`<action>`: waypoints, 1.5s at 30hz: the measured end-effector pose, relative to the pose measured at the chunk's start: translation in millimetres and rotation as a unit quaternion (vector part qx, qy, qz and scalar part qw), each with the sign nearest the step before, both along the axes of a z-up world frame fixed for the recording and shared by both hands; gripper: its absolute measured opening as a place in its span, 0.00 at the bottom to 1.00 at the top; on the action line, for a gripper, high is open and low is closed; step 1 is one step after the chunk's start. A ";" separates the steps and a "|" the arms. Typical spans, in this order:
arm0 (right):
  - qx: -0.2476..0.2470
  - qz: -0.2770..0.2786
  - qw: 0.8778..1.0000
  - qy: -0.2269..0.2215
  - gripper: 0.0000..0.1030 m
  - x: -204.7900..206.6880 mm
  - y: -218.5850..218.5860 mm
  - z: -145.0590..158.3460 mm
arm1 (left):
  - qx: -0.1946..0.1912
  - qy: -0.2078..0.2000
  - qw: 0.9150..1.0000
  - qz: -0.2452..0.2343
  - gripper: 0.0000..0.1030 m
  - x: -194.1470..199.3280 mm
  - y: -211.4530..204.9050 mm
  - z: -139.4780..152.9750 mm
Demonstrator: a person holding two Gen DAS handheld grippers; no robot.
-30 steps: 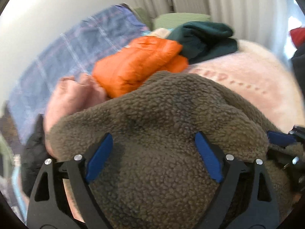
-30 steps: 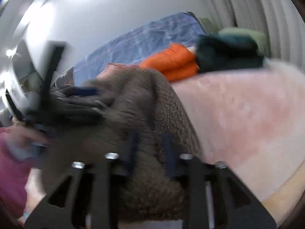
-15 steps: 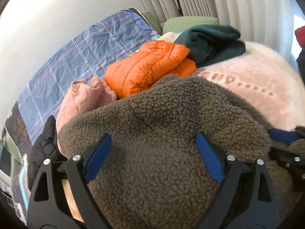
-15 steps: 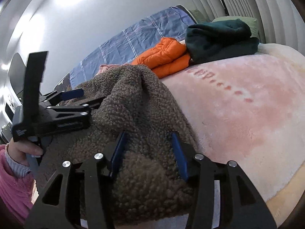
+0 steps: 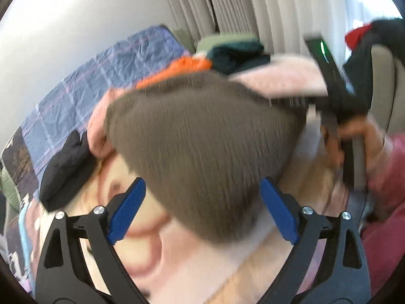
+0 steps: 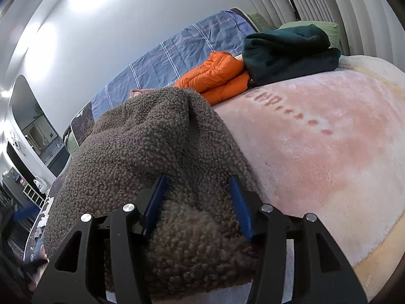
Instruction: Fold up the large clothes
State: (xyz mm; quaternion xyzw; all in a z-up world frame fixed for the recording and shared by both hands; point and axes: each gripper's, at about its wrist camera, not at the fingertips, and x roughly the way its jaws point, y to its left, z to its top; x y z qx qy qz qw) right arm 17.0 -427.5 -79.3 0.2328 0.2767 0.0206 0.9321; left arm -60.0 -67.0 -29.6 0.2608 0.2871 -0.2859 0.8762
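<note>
We see the shaggy brown-grey fleece jacket (image 6: 152, 152) heaped on the near left part of the bed, lying on the fluffy pink blanket (image 6: 316, 131) that covers it. In the right wrist view our right gripper (image 6: 197, 202) sits low over the jacket's near edge, its blue pads (image 6: 155, 202) spread with a thick roll of fleece bulging up between them; the pads flank the fabric rather than pinch it, so we read that gripper as released. The jacket rises into a ridge just ahead of it and slopes off to the left.

Over in the left wrist view everything is smeared with motion blur. Our left gripper (image 5: 202, 210) is spread wide too, blue pads (image 5: 126, 212) well apart, and a tapered point of the brown fleece (image 5: 202, 147) hangs between them without either pad closing on it. Off to the right of that view, blurred, a hand (image 5: 359, 141) in a pink sleeve grips the handle of the other tool.

Behind the jacket, near the head of the bed, a folded orange puffer jacket (image 6: 217, 76) lies touching a folded dark green fleece garment (image 6: 288, 50). A blue checked quilt (image 6: 177, 53) runs along the wall side, and a black padded garment (image 5: 65, 167) lies at the bed's left edge beside a pink garment (image 5: 98, 126).
</note>
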 end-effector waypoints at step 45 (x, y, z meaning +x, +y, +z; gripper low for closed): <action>-0.016 -0.043 0.999 0.005 0.81 -8.4 -3.3 -6.6 | -0.119 -0.011 0.992 0.041 0.44 126.0 -0.2 61.0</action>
